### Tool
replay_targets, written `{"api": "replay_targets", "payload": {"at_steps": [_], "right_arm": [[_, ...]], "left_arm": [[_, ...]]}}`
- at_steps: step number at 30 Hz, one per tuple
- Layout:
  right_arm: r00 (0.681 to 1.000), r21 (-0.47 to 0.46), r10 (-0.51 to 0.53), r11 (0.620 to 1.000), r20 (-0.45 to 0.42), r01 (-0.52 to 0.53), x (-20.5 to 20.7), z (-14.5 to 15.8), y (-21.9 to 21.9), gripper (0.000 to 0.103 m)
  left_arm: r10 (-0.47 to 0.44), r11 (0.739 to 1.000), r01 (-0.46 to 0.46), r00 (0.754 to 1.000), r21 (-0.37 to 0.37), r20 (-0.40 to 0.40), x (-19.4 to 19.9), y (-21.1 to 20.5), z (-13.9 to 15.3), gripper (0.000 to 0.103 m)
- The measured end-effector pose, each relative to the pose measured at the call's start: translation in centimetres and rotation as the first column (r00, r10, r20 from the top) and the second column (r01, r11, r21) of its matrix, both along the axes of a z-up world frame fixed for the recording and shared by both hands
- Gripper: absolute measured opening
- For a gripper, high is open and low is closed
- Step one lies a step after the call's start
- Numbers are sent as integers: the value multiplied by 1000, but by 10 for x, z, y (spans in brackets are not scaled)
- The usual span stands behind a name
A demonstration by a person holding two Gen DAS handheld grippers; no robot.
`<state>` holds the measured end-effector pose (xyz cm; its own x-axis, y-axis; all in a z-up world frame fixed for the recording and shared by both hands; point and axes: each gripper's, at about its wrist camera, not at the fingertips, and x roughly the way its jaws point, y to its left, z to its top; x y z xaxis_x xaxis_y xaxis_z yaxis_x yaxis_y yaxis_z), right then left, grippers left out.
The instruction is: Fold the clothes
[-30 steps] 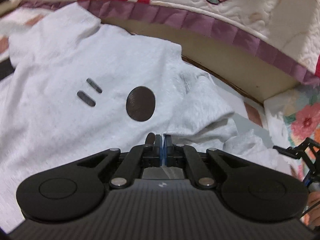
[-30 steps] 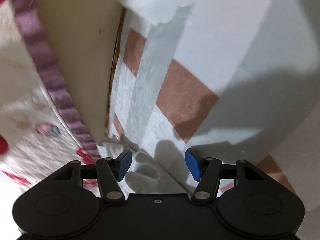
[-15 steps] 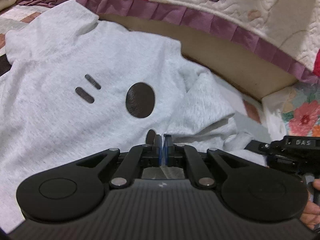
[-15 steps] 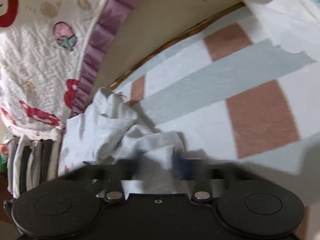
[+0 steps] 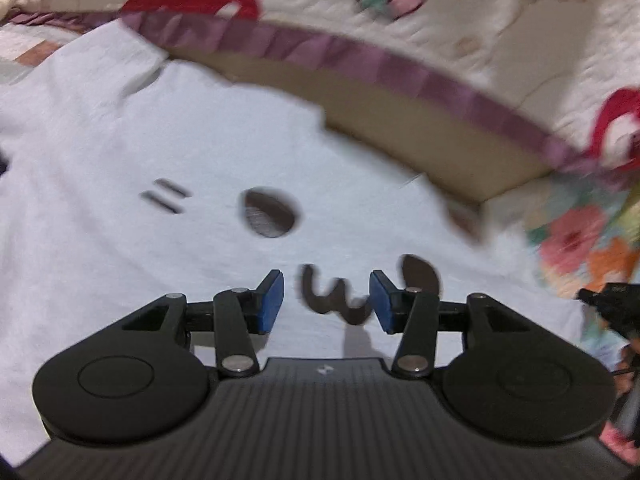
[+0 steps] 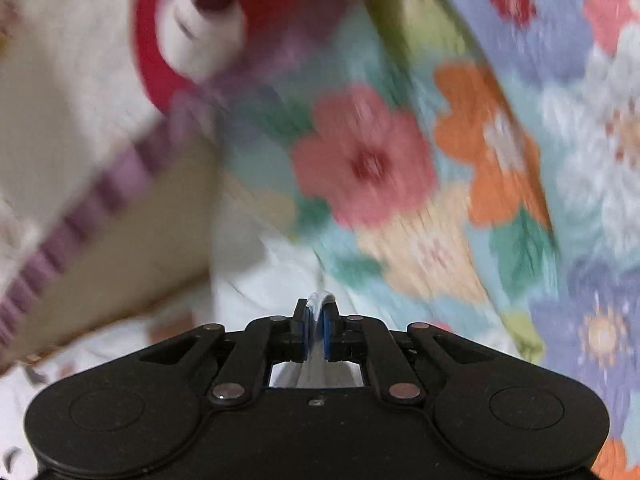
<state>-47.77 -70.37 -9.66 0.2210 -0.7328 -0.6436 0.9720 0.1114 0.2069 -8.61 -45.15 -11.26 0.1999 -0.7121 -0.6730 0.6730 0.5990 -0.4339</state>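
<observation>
A white fleece garment (image 5: pixel 120 200) with a dark cartoon face lies spread on the bed. Its dark oval eye (image 5: pixel 269 213) and curved mouth (image 5: pixel 332 296) show in the left wrist view. My left gripper (image 5: pixel 326 300) is open and empty just above the mouth. My right gripper (image 6: pixel 315 322) is shut on a fold of the white garment (image 6: pixel 319 299), which pokes out between the blue pads. The right gripper's tip also shows at the right edge of the left wrist view (image 5: pixel 608 304).
A quilted white bedspread with a purple frill (image 5: pixel 360 56) hangs behind the garment, above a tan bed side (image 5: pixel 420 136). A flowered cloth (image 6: pixel 400 160) fills the right side. A checked sheet (image 5: pixel 32 52) shows at the far left.
My left gripper has opened and let go of the garment, and the face's mouth and second eye are now uncovered. My right gripper has closed on a fold of the garment and swung toward the flowered cloth.
</observation>
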Motion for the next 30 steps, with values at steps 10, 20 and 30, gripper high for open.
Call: {"api": "replay_targets", "payload": {"at_steps": [10,20,30], "right_arm": [[990,19,-69,997,-126,72,-8,-3,-5,8],[947,122,152,974,283,-193,41,-39,-27,32],[866,85,495,862,73,-500,140,-47,-26,61]], "left_arm": [[339,924,-355,932,142,125,138,75,6,50],[465,879,-464,885,111,17,256,115,-23,59],[336,934,-345,937,92,100,291,61,-34,87]]}}
